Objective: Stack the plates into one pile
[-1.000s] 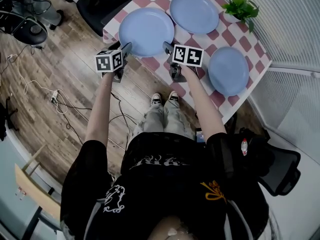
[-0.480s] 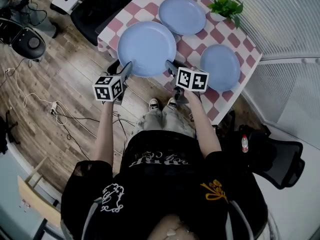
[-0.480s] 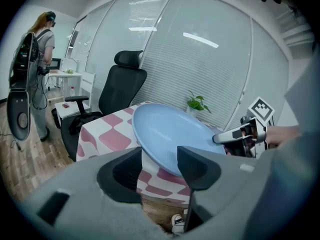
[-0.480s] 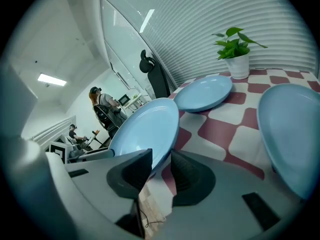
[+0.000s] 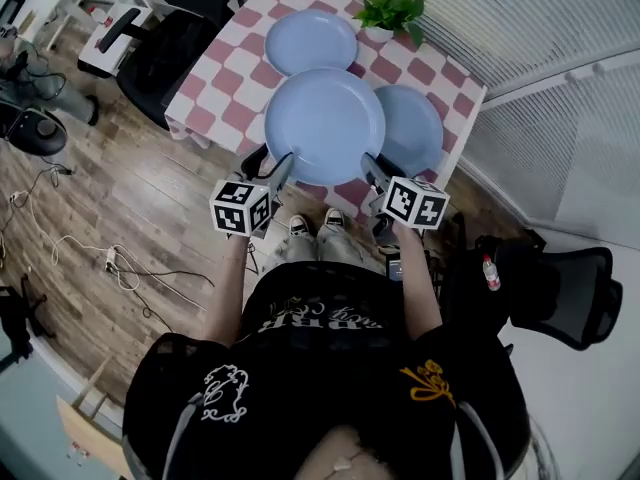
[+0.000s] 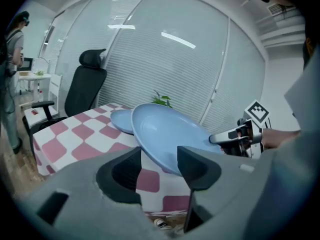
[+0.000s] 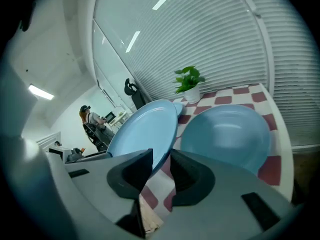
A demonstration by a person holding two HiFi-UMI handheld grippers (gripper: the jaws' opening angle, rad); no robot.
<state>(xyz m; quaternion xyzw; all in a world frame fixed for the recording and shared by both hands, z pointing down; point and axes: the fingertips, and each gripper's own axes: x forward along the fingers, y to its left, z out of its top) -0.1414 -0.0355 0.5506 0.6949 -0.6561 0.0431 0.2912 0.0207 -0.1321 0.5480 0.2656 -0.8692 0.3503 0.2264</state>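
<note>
Blue large plate [image 5: 324, 126]: raised, tilted above checked tabletop [image 5: 215, 78], partly over right small plate [image 5: 418, 133]. Left claw [image 5: 281, 166] wide, gripping its rim; right claw [image 5: 371, 168] closing on opposite rim. Step: carrying to pile. Next, probably: levelling, centring, lowering gently.

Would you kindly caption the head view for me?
Left gripper and right gripper, its jaws closing on the rim, hold the large blue plate above the checkered table.

The lifted plate [image 5: 324, 126] looks smooth with a soft sheen, perhaps plastic or glazed ceramic. The checked tablecloth [image 5: 215, 88] is matt cloth, and the plank floor [image 5: 130, 198] shows low-gloss wood grain.
</note>
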